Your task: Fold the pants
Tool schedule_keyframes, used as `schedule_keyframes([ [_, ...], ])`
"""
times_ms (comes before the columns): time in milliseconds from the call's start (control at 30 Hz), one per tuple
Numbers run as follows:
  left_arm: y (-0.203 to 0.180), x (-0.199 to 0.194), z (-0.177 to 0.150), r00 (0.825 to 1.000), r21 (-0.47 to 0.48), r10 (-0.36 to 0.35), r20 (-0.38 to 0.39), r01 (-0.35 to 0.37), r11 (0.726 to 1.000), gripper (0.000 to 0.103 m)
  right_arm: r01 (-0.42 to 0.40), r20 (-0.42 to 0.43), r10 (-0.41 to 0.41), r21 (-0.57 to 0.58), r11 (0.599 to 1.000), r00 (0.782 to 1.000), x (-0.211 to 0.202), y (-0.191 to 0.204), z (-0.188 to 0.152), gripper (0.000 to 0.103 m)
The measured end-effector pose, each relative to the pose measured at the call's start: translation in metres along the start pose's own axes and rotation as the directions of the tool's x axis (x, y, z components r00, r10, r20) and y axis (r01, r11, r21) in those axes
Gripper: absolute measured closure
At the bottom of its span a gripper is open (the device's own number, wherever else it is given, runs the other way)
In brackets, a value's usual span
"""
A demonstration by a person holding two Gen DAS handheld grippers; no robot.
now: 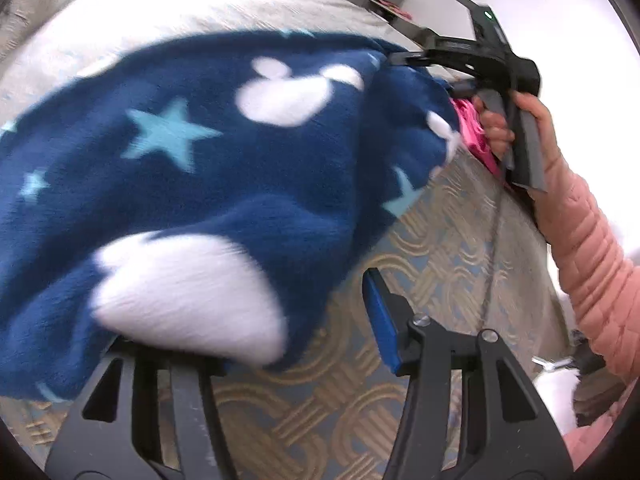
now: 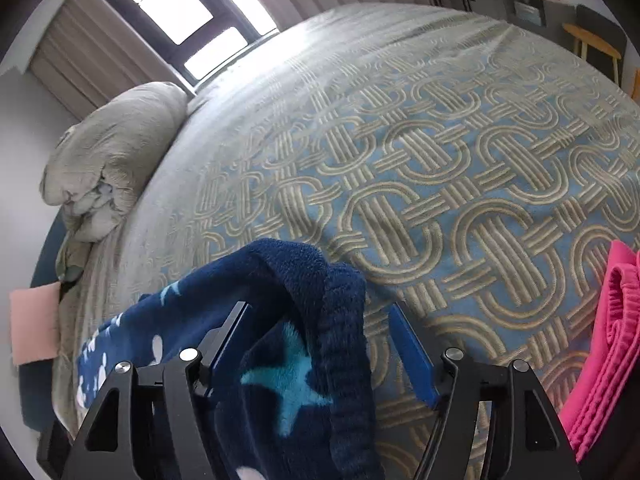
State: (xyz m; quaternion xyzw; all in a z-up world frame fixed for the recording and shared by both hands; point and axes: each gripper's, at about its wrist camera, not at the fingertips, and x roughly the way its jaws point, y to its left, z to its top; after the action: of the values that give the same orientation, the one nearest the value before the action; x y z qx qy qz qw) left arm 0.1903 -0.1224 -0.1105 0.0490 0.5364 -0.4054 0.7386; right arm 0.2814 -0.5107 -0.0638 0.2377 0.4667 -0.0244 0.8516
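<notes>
On the patterned bedspread, navy fleece pants with stars and white shapes, bunched between both tools. Between the parted jaws of the left gripper, fabric draped over one finger and clear of the other blue pad. Likewise loose between the spread jaws of the right gripper, near a pink garment.

Patterned bed: navy pants, pink garment, pillow.
</notes>
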Motion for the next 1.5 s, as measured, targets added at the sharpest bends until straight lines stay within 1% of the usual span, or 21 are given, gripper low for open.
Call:
schedule_keyframes([
  [67,-0.013,0.002,-0.002,1.000,0.031,0.012,-0.003,-0.011,0.999,0.048,0.052,-0.009,-0.052,-0.049,0.997,0.999,0.005,0.008,0.002,0.085],
  [200,-0.022,-0.011,-0.012,1.000,0.085,0.009,-0.011,-0.008,0.996,0.048,0.055,-0.010,-0.055,-0.035,0.998,0.998,0.003,0.006,0.002,0.078],
  [267,-0.015,-0.016,-0.013,1.000,0.062,-0.008,-0.011,0.009,0.998,0.048,0.022,-0.035,-0.023,-0.009,1.000,0.999,-0.006,-0.003,-0.004,0.054],
  [333,-0.008,-0.018,-0.010,1.000,0.034,-0.006,-0.010,0.007,0.999,0.050,0.012,-0.009,-0.012,0.033,0.999,1.000,-0.024,-0.015,-0.017,0.038],
  [433,0.000,-0.018,-0.008,1.000,-0.013,0.023,0.004,-0.023,1.000,0.050,0.031,0.016,-0.033,0.120,0.992,0.999,-0.049,-0.034,-0.043,0.036],
  [600,0.004,-0.007,-0.003,0.999,-0.078,0.053,0.007,-0.053,0.996,0.050,-0.065,-0.072,0.073,0.104,0.992,0.995,-0.044,-0.023,-0.063,0.028],
  [633,0.001,-0.002,-0.001,0.998,-0.077,0.058,0.000,-0.058,0.995,0.051,-0.068,-0.112,0.079,0.100,0.993,0.991,-0.034,-0.018,-0.063,0.028],
  [667,-0.002,-0.002,-0.001,0.998,-0.072,0.063,-0.003,-0.063,0.995,0.061,-0.074,-0.143,0.088,0.105,0.992,0.986,-0.023,-0.015,-0.062,0.041],
  [700,-0.007,-0.003,-0.002,0.998,-0.061,0.067,-0.005,-0.067,0.996,0.070,-0.073,-0.146,0.090,0.122,0.990,0.985,-0.012,-0.014,-0.062,0.066],
  [733,-0.011,-0.006,-0.003,0.998,-0.056,0.058,-0.008,-0.058,0.997,0.070,-0.048,-0.148,0.067,0.126,0.991,0.987,-0.008,-0.014,-0.060,0.081],
  [833,-0.021,-0.018,-0.009,1.000,-0.034,0.007,0.006,-0.007,0.999,0.070,0.082,-0.056,-0.080,0.032,0.996,0.995,-0.021,-0.011,-0.056,0.082],
  [900,-0.021,-0.018,-0.013,1.000,-0.020,0.028,0.002,-0.028,0.999,0.070,0.114,-0.070,-0.117,-0.050,0.992,0.991,-0.021,-0.010,-0.056,0.078],
  [967,-0.013,-0.016,-0.016,1.000,-0.065,0.020,-0.015,-0.021,0.998,0.070,0.157,-0.091,-0.161,-0.048,0.986,0.983,-0.024,-0.016,-0.057,0.046],
  [1067,0.003,-0.029,-0.028,1.000,-0.148,-0.015,-0.001,0.015,0.989,0.062,0.233,-0.057,-0.235,-0.038,0.972,0.970,-0.051,-0.013,-0.058,0.042],
  [1100,0.011,-0.041,-0.036,1.000,-0.175,0.002,0.006,-0.001,0.985,0.053,0.263,-0.037,-0.265,-0.046,0.964,0.964,-0.059,-0.009,-0.057,0.041],
  [1200,0.035,-0.075,-0.060,0.994,-0.223,0.089,0.060,-0.074,0.972,0.047,0.372,0.095,-0.363,-0.107,0.922,0.927,-0.096,0.022,-0.055,0.038],
  [1267,0.060,-0.106,-0.082,0.982,-0.286,0.163,0.091,-0.131,0.949,0.047,0.343,0.131,-0.324,-0.157,0.926,0.937,-0.106,0.048,-0.054,0.036],
  [1333,0.089,-0.139,-0.104,0.960,-0.364,0.253,0.121,-0.194,0.911,0.047,0.247,0.117,-0.223,-0.257,0.934,0.968,-0.104,0.095,-0.052,0.036],
  [1433,0.138,-0.195,-0.149,0.910,-0.513,0.380,0.168,-0.249,0.822,0.047,0.137,0.083,-0.112,-0.426,0.895,0.990,-0.085,0.176,-0.061,0.036],
  [1467,0.161,-0.220,-0.167,0.881,-0.583,0.436,0.182,-0.261,0.769,0.047,0.106,0.076,-0.079,-0.477,0.872,0.994,-0.077,0.203,-0.066,0.036],
  [1500,0.171,-0.231,-0.176,0.867,-0.612,0.463,0.184,-0.267,0.745,0.047,0.065,0.067,-0.034,-0.541,0.838,0.997,-0.065,0.242,-0.073,0.036],
])
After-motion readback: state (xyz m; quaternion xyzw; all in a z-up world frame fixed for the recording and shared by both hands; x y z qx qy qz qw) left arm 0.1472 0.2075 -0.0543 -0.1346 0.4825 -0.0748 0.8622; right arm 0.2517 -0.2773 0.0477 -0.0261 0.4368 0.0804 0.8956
